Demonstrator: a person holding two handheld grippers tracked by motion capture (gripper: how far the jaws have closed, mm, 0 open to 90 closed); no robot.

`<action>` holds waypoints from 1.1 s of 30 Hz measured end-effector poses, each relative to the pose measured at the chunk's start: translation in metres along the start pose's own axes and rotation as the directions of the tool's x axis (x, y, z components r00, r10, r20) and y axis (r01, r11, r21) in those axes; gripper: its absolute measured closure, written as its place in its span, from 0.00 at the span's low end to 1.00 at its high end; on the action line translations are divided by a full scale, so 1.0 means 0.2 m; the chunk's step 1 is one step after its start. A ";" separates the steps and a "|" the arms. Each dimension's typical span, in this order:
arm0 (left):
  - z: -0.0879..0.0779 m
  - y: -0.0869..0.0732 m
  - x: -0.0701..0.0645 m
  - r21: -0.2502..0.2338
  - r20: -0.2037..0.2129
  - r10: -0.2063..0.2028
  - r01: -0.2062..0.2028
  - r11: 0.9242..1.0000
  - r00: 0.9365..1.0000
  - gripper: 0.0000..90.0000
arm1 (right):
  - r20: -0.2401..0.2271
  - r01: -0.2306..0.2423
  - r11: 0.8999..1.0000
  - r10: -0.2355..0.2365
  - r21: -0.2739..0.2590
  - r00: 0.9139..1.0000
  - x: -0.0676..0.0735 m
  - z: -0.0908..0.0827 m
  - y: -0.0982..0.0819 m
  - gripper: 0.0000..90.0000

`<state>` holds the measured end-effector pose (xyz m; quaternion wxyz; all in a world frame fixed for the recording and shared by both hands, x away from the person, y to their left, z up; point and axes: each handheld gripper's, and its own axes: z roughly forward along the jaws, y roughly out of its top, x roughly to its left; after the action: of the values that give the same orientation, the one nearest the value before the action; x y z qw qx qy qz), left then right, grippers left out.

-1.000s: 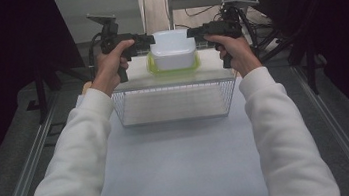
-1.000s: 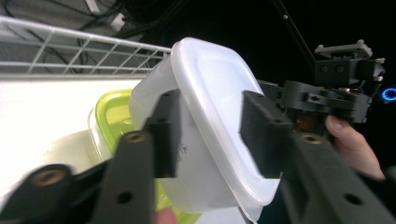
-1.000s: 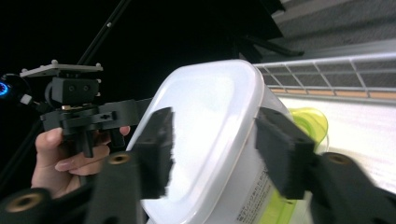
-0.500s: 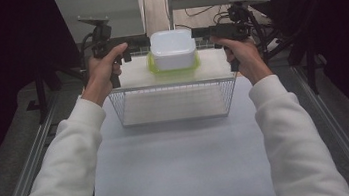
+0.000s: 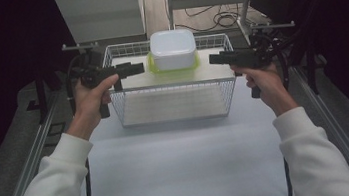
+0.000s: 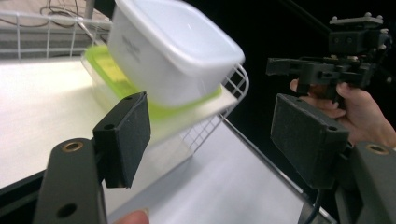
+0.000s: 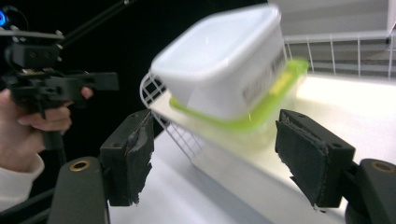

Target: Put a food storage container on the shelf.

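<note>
A: Where's the box (image 5: 172,49)?
B: Upside down on its green lid (image 5: 173,66), on the basket (image 5: 128,103).
A: And the grippers?
B: Left gripper (image 5: 133,68) and right gripper (image 5: 215,58) flank it, empty, jaws just opened wide.

You see the white table (image 5: 180,162) lit brightly from above against near-black surroundings at the frame edges, with soft grain in the high view, glare at the right gripper view's right, and motion blur smearing the white container (image 7: 224,65).

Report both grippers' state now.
Left gripper: open, jaws just opened, holding nothing.
Right gripper: open, holding nothing.
</note>
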<state>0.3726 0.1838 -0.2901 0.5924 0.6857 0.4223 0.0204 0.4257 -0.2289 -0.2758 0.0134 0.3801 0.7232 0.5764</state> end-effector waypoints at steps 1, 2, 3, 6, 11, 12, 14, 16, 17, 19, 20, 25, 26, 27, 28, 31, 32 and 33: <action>-0.01 -0.03 -0.01 0.002 -0.008 0.015 -0.015 1.000 1.000 0.31 | 0.005 0.012 1.000 -0.012 0.009 1.000 0.00 -0.01 -0.03 0.31; -0.03 -0.07 -0.02 0.008 -0.020 0.031 -0.031 0.999 0.999 0.31 | 0.014 0.027 0.999 -0.027 0.018 1.000 0.01 -0.02 -0.07 0.31; -0.04 -0.11 -0.03 0.015 -0.024 0.042 -0.042 0.999 0.999 0.31 | 0.022 0.039 0.999 -0.039 0.023 0.999 0.01 -0.04 -0.11 0.31; -0.06 -0.22 -0.01 0.047 -0.028 0.042 -0.041 0.998 0.999 0.31 | 0.044 0.080 0.996 -0.082 0.043 0.996 0.04 -0.07 -0.24 0.31; -0.09 -0.46 0.01 0.087 -0.057 0.023 -0.018 0.996 0.998 0.30 | 0.042 0.097 0.994 -0.100 0.055 0.994 0.06 -0.12 -0.46 0.31; -0.10 -0.51 0.02 0.089 -0.060 0.018 -0.013 0.996 0.998 0.30 | 0.040 0.096 0.994 -0.098 0.056 0.994 0.06 -0.12 -0.49 0.31; -0.10 -0.61 0.02 0.099 -0.046 -0.001 0.006 0.995 0.999 0.30 | 0.038 0.090 0.994 -0.093 0.066 0.995 0.05 -0.13 -0.57 0.31; -0.10 -0.70 0.01 0.124 -0.060 0.003 0.004 0.992 0.998 0.30 | 0.046 0.091 0.992 -0.095 0.084 0.994 0.05 -0.13 -0.65 0.31; -0.09 -0.73 0.01 0.137 -0.067 0.006 0.003 0.991 0.998 0.30 | 0.054 0.089 0.992 -0.094 0.092 0.994 0.04 -0.13 -0.70 0.31; -0.08 -0.82 0.02 0.166 -0.081 0.009 0.005 0.986 0.997 0.30 | 0.056 0.078 0.992 -0.084 0.103 0.995 0.03 -0.13 -0.77 0.31; -0.08 -0.86 0.02 0.183 -0.089 0.020 -0.003 0.983 0.996 0.30 | 0.061 0.069 0.991 -0.076 0.111 0.995 0.03 -0.14 -0.80 0.31; -0.09 -1.00 0.05 0.196 -0.137 0.024 0.003 0.981 0.990 0.30 | 0.095 0.049 0.983 -0.067 0.176 0.993 0.00 -0.13 -0.95 0.31; -0.09 -1.02 0.06 0.212 -0.145 0.028 0.003 0.977 0.989 0.29 | 0.103 0.046 0.983 -0.065 0.178 0.993 -0.01 -0.13 -0.97 0.31; -0.09 -1.03 0.07 0.225 -0.158 0.035 0.001 0.974 0.987 0.29 | 0.105 0.041 0.983 -0.061 0.182 0.993 -0.01 -0.13 -0.99 0.31; -0.10 -1.04 0.07 0.224 -0.171 0.037 0.002 0.975 0.985 0.29 | 0.111 0.041 0.981 -0.063 0.189 0.992 -0.02 -0.13 -1.00 0.31; -0.10 -1.05 0.09 0.219 -0.179 0.028 0.012 0.976 0.983 0.28 | 0.129 0.049 0.976 -0.078 0.212 0.989 -0.03 -0.12 -1.02 0.31; -0.10 -1.05 0.09 0.214 -0.180 0.027 0.013 0.977 0.983 0.28 | 0.128 0.052 0.976 -0.081 0.213 0.989 -0.03 -0.12 -1.02 0.31; -0.10 -1.05 0.09 0.212 -0.178 0.027 0.012 0.977 0.984 0.28 | 0.126 0.053 0.976 -0.081 0.212 0.989 -0.03 -0.11 -1.03 0.31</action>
<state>0.2571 0.1982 -0.4663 0.4753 0.7419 0.4712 0.0392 0.3105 -0.2606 -0.4443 0.0415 0.3924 0.7895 0.4701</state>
